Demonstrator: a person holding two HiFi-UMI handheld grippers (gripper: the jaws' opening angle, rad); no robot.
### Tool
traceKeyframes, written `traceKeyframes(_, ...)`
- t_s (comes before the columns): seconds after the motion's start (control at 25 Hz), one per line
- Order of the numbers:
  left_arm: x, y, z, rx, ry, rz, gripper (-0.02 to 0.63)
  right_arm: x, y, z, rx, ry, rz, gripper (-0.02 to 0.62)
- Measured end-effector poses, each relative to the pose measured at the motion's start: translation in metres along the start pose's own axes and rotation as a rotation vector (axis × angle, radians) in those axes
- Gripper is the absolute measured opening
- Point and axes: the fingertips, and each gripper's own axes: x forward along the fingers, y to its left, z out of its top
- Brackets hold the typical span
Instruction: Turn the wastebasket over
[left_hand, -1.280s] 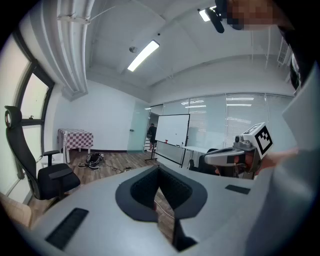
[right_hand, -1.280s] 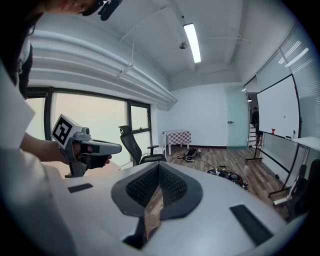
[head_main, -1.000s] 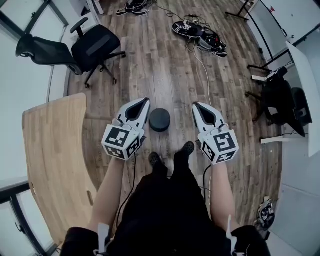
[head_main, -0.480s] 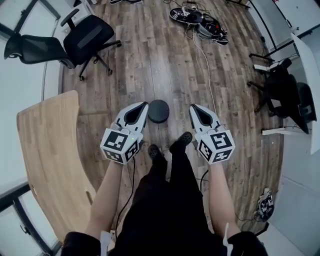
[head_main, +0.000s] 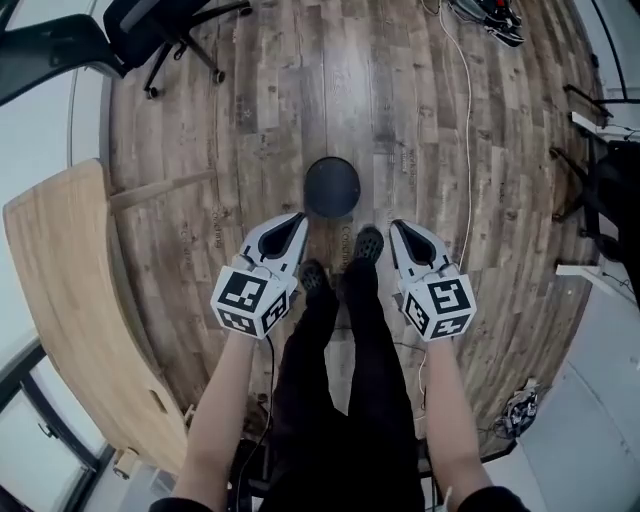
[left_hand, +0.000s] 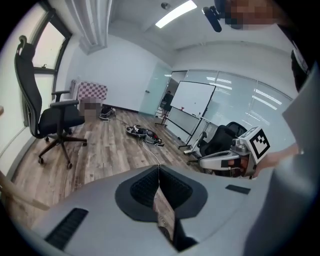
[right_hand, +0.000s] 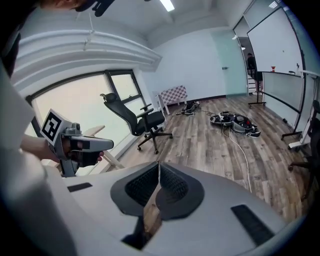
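As I compare this moment with 1 second ago, the head view has tipped more steeply toward the floor, and both my hands have dropped lower in front of my legs. The wastebasket (head_main: 332, 187), a dark round shape seen from straight above, sits on the wooden floor (head_main: 250, 120) at 12 o'clock from my shoes (head_main: 340, 262). It looks larger and closer than it did.

My left gripper (head_main: 297, 216) is at 7 o'clock of the wastebasket, its tip near the rim. My right gripper (head_main: 397, 226) is at 4 o'clock, a little further off. Both pairs of jaws are pressed together, with nothing between them. They were shut 1 second ago too. Neither gripper view shows the wastebasket. Each looks out across the room and catches the other gripper, so I judge that neither touches it yet.

A wooden table (head_main: 60, 290) curves along at 9 o'clock. An office chair (head_main: 165, 25) stands at 11 o'clock, and cables (head_main: 485, 12) lie at 1 o'clock.

I judge this as the approach only. The jaws must open before either can take the rim. From above I cannot tell which end of the wastebasket faces up.
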Motion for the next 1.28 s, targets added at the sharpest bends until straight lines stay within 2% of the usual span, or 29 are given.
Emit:
traceKeyframes(0.16,0.055,0.044,-0.076,-0.076,0.065,0.028,0.020,0.066,-0.032,-0.064,0.017,0.108,0.063,0.057)
traceKeyframes(0.2,0.071,0.058,-0.097,-0.086,0.083,0.034,0.021,0.086,-0.040,-0.080,0.016,0.131,0.079,0.128)
traceKeyframes(0.24,0.087,0.072,-0.117,-0.094,0.102,0.037,0.054,0.106,-0.047,-0.096,0.014,0.151,0.097,0.158)
traceKeyframes(0.28,0.103,0.084,-0.139,-0.106,0.121,0.036,0.128,0.125,-0.054,-0.112,0.014,0.170,0.115,0.184)
traceKeyframes(0.36,0.128,0.107,-0.184,-0.137,0.156,0.026,0.178,0.158,-0.063,-0.145,0.028,0.206,0.148,0.233)
traceKeyframes(0.56,0.178,0.162,-0.272,-0.197,0.237,0.028,0.242,0.237,-0.087,-0.214,0.058,0.284,0.200,0.284)
traceKeyframes(0.72,0.202,0.179,-0.325,-0.251,0.318,-0.013,0.311,0.278,-0.098,-0.262,0.084,0.375,0.225,0.315)
traceKeyframes(0.84,0.220,0.185,-0.349,-0.286,0.370,-0.046,0.334,0.299,-0.107,-0.280,0.119,0.408,0.244,0.324)
traceKeyframes(1.04,0.233,0.181,-0.357,-0.344,0.390,-0.136,0.348,0.314,-0.104,-0.297,0.132,0.434,0.280,0.324)
traceKeyframes(1.2,0.233,0.181,-0.357,-0.320,0.413,-0.149,0.345,0.315,-0.103,-0.297,0.133,0.434,0.275,0.324)
traceKeyframes(1.28,0.231,0.179,-0.356,-0.281,0.422,-0.136,0.340,0.314,-0.102,-0.297,0.101,0.448,0.268,0.322)
